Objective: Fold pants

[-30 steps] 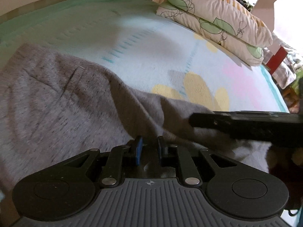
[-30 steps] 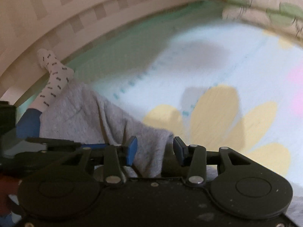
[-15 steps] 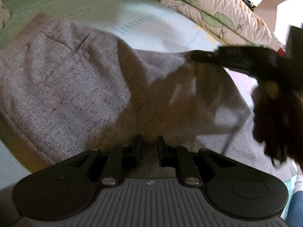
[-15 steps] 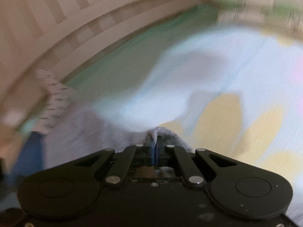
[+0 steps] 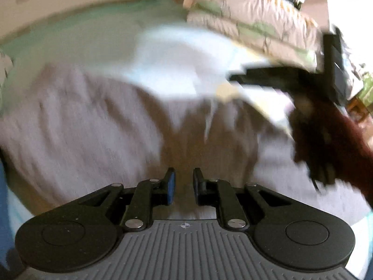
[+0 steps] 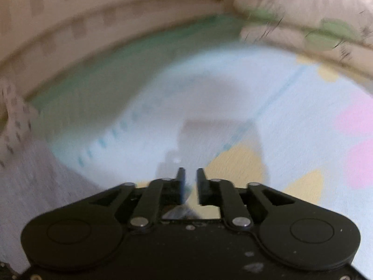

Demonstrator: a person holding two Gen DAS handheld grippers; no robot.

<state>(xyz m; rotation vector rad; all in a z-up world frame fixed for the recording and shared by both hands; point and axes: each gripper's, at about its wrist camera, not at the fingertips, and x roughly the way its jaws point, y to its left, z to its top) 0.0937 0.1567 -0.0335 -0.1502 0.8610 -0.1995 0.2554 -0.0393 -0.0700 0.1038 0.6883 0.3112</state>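
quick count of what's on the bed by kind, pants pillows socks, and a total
pants: 1
pillows: 2, stacked
patterned sock: 1, at the left edge, blurred
total: 4

Domestic bedroom. Both views look across a bed (image 6: 291, 107) covered by a pale blue sheet (image 6: 209, 98) printed with yellow and pink shapes, green toward its far edge. Two stacked pillows (image 5: 251, 25) with a green leaf print lie at the upper right of the left-wrist frame. A pale slatted bed rail (image 6: 77, 25) curves along the upper left of the right-wrist frame. Grey pants (image 5: 77, 121) are spread on the bed. Both frames are motion-blurred.
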